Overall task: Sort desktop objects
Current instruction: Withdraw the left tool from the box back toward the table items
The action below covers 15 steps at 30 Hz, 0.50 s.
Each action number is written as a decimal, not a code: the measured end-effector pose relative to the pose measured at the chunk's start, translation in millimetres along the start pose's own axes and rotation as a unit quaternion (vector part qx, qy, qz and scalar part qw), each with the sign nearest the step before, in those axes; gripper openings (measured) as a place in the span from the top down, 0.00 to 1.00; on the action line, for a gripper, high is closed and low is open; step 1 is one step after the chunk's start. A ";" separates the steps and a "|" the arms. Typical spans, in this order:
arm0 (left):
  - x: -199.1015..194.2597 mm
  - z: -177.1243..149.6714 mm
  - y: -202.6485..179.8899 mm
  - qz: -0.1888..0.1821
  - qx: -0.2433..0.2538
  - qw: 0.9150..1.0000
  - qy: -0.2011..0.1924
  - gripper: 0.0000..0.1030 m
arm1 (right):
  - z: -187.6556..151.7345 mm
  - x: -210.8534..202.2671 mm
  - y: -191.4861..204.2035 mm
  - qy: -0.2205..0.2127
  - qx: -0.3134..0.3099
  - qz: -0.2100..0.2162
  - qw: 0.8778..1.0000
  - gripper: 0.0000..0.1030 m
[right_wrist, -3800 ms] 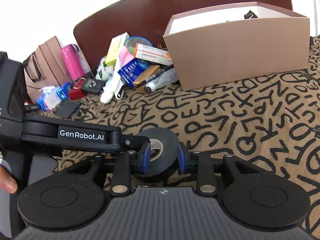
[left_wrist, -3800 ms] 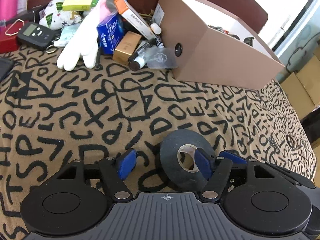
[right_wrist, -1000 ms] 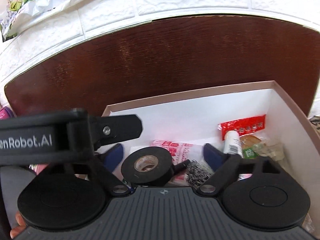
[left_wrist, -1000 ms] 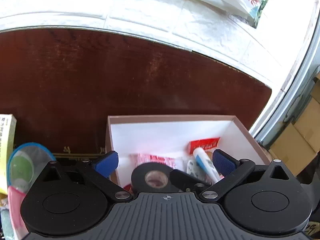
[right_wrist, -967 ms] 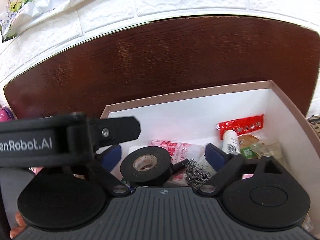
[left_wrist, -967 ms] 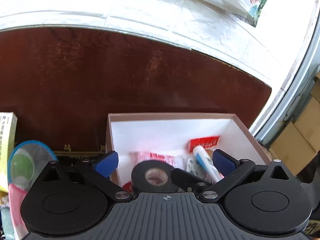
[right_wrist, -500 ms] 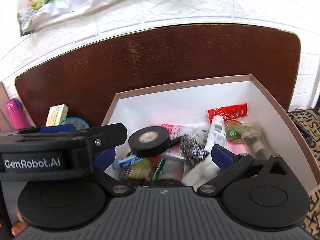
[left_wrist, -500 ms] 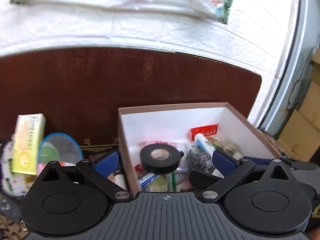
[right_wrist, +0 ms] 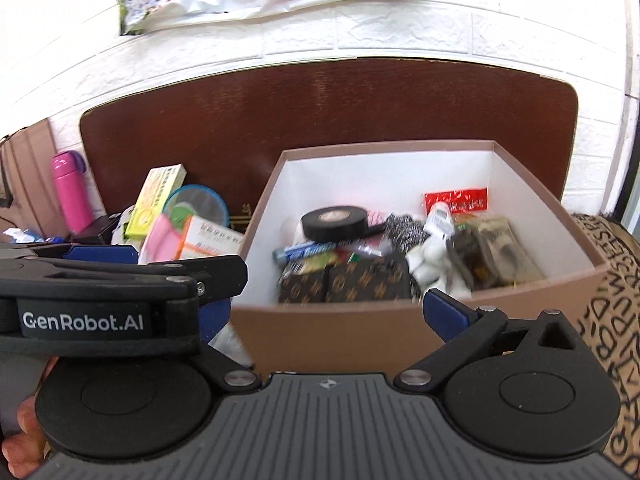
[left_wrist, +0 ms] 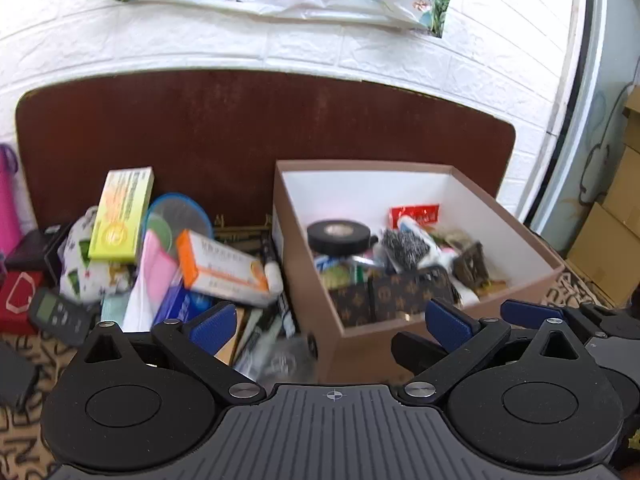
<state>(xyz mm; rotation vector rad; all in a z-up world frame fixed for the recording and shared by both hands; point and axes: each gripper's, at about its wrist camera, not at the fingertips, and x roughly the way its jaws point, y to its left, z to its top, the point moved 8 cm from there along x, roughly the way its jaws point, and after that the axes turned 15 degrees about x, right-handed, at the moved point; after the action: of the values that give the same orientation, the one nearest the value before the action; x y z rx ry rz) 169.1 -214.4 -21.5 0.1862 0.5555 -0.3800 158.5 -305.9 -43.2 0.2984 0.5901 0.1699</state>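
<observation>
The black tape roll [left_wrist: 339,236] [right_wrist: 334,222] lies flat inside the brown cardboard box [left_wrist: 360,344] [right_wrist: 340,332], on top of several small items. My left gripper [left_wrist: 330,324] hangs open in front of the box's near left corner, with nothing between its blue pads. My right gripper [right_wrist: 328,316] is open as well, empty, in front of the box's near wall. The left gripper's body [right_wrist: 120,280] crosses the left of the right wrist view and hides part of the right gripper's left finger.
A pile lies left of the box: a yellow-green carton [left_wrist: 122,214], an orange-and-white carton [left_wrist: 220,268], a round blue-rimmed disc [left_wrist: 178,216], a black handheld device [left_wrist: 60,314]. A pink bottle [right_wrist: 70,196] stands far left. A dark wooden board [left_wrist: 260,128] backs the lettered cloth [right_wrist: 612,300].
Both grippers have drawn back from over the box, which now shows smaller and whole. The tape roll stays in the box; the pile on the left has come into view.
</observation>
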 end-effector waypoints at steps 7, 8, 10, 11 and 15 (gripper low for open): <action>-21.3 -37.5 -9.0 -0.002 0.003 1.000 0.015 0.00 | -40.7 -19.6 12.3 0.012 0.013 0.013 1.000 0.00; -23.7 -42.6 -9.9 -0.001 0.004 1.000 0.017 0.00 | -46.4 -21.4 14.0 0.013 0.014 0.014 1.000 0.00; -28.1 -52.6 -11.2 0.001 0.005 1.000 0.020 0.00 | -57.6 -24.6 17.3 0.017 0.016 0.017 1.000 0.00; -30.4 -57.6 -11.4 0.004 0.004 1.000 0.022 0.00 | -63.2 -25.8 19.2 0.019 0.017 0.018 1.000 0.00; -38.2 -77.0 -9.0 0.012 -0.003 0.999 0.034 0.00 | -83.3 -29.0 24.9 0.030 0.018 0.022 0.999 0.00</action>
<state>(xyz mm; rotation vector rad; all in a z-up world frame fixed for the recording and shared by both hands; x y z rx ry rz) 98.9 -190.1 -65.7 0.1997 0.6204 -0.3495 85.5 -270.5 -85.8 0.3415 0.6474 0.2105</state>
